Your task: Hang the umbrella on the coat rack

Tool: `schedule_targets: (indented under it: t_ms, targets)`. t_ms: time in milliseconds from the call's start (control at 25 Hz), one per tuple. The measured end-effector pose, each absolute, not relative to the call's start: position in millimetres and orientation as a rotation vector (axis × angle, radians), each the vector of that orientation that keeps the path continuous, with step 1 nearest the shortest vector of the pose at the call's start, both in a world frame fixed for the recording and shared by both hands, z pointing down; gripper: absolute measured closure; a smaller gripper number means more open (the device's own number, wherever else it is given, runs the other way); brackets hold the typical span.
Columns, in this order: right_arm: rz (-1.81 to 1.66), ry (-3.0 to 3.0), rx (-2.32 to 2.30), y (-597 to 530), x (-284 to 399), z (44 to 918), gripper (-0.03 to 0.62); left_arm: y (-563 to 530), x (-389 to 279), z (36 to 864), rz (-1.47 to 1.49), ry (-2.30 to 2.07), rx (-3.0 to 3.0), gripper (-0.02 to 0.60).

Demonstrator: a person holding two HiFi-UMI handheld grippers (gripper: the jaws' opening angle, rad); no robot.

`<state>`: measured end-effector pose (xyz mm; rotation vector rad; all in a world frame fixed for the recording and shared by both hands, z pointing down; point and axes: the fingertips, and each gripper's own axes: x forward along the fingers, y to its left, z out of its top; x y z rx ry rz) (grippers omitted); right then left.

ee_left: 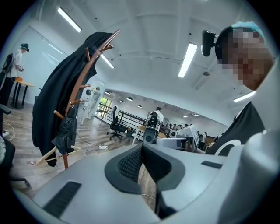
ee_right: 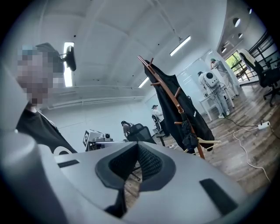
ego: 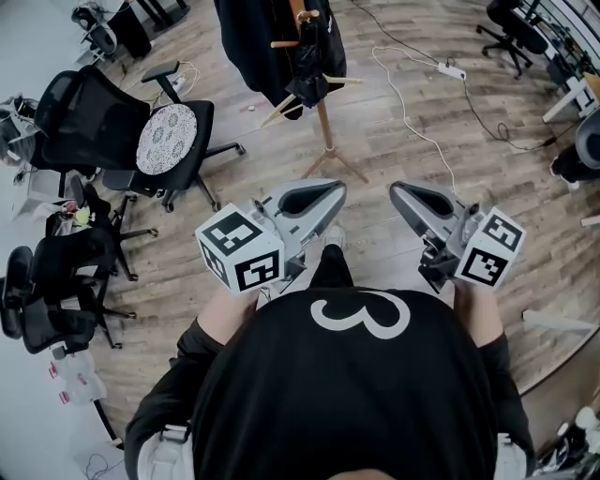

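The wooden coat rack (ego: 324, 111) stands on the floor ahead of me, with a black coat (ego: 258, 42) draped over it. A folded black umbrella (ego: 310, 64) hangs from one of its pegs. The left gripper view has the umbrella (ee_left: 65, 131) on the rack (ee_left: 83, 81) at the left; in the right gripper view the umbrella (ee_right: 189, 134) dangles beside the rack's pole (ee_right: 173, 97). My left gripper (ego: 339, 188) and right gripper (ego: 395, 190) are held near my chest, well back from the rack. The jaws of both are shut with nothing between them.
Black office chairs (ego: 141, 131) stand to the left of the rack, another (ego: 511, 28) at the far right. A white cable with a power strip (ego: 450, 70) trails over the wooden floor to the right. People (ee_left: 155, 118) and desks are far off.
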<state>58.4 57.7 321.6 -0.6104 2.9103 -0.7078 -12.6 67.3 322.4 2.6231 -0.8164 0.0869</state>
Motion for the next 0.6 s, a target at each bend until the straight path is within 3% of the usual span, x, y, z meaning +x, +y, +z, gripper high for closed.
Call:
schedule_targets:
  t_ms: [600]
  targets:
    - [-0.763, 2.904, -0.594, 71.3, 55.3, 346.3, 0.568, 78.7, 4.8, 343.8, 0.146, -0.732, 2.649, 0.566]
